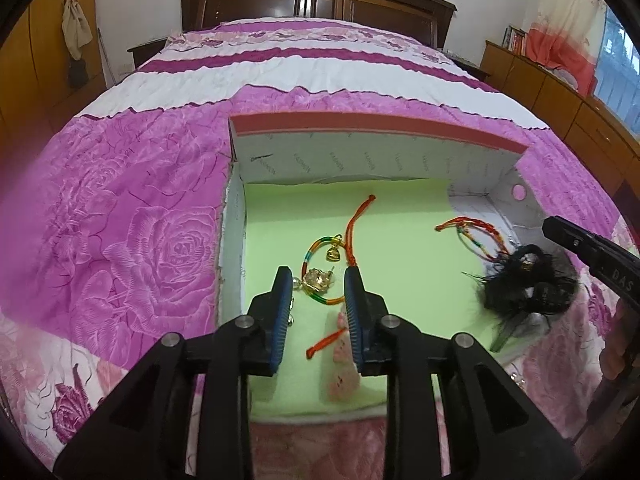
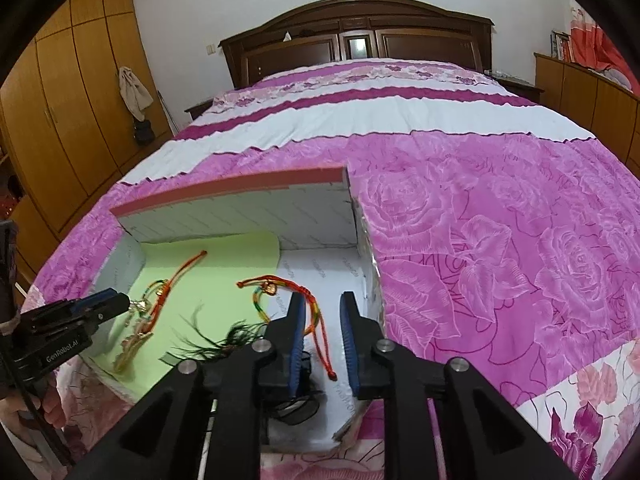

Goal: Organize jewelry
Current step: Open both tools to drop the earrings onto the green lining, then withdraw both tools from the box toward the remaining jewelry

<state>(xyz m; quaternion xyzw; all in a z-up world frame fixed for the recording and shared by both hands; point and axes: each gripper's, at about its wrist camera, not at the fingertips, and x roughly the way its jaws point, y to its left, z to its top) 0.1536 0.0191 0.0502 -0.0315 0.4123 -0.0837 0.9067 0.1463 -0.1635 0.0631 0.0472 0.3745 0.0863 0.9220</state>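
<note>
Both riding the wrists, looking steeply down and close along the jaws into the open box (image 1: 376, 130) on the bed (image 2: 500, 248); facing the headboard (image 2: 356, 36); sharing box interior, bed, headboard.

Both fisheye views are evenly and softly lit with faint shadows, daylight glowing through a window (image 1: 616, 68) at right, straight lines bending toward dark vignetted corners, and slightly soft, washed-out detail throughout.
</note>
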